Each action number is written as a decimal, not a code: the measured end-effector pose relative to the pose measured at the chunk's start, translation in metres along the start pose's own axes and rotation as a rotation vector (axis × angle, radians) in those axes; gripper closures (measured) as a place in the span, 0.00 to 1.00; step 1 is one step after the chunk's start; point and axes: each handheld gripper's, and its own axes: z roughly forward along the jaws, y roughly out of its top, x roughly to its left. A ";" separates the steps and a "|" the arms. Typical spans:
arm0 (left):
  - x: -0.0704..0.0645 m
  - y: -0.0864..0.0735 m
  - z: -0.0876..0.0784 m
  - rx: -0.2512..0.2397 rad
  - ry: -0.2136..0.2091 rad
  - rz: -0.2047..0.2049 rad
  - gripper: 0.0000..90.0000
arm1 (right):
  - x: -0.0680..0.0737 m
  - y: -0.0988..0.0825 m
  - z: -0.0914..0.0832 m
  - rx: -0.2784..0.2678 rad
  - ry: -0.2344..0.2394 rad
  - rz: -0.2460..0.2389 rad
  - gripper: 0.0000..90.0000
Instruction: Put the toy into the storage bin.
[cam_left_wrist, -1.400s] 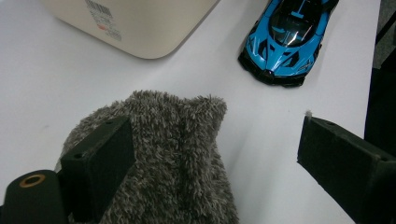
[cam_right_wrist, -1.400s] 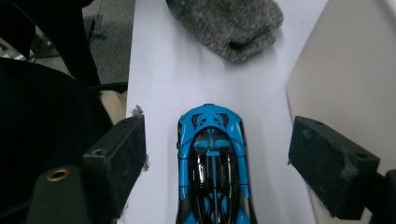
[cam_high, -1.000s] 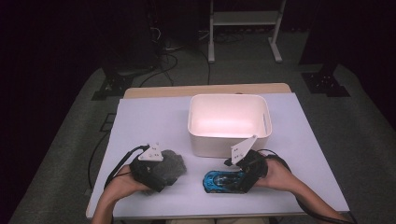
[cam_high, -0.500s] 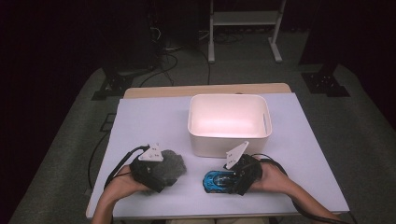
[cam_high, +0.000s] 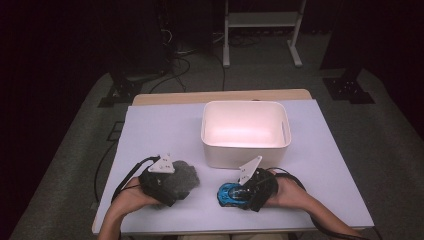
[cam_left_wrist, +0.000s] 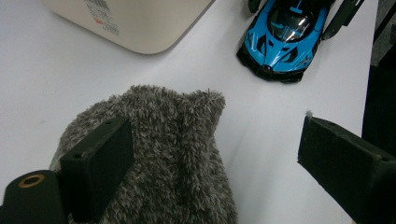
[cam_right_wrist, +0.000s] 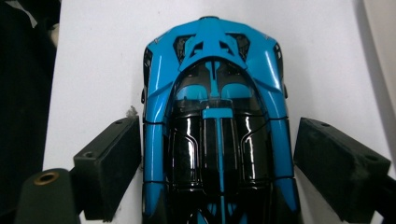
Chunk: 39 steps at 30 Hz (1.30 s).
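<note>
Two grippers at the near edge of the tabletop (cam_high: 160, 125), each over one thing
The left gripper (cam_left_wrist: 212, 163) has its jaws spread over a grey fluffy toy (cam_left_wrist: 168, 154); the right gripper (cam_right_wrist: 217, 168) has its jaws open on both sides of a blue toy car (cam_right_wrist: 215, 116), not pinching it, just before a white bin (cam_high: 245, 131)

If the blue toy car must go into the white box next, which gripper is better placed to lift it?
The right gripper. Its open jaws already stand on both sides of the blue toy car, close to the white box. The left gripper is at the grey fluffy cloth.
</note>
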 end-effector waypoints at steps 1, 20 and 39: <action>0.000 0.000 0.000 0.000 -0.001 0.000 0.11 | 0.000 0.000 0.001 0.003 -0.001 -0.002 0.15; 0.000 0.000 0.002 0.003 0.000 -0.005 0.11 | 0.002 -0.003 0.005 0.007 -0.019 -0.013 0.14; 0.001 -0.002 0.001 0.007 0.005 -0.007 0.11 | 0.002 0.006 0.003 0.066 -0.013 -0.038 0.27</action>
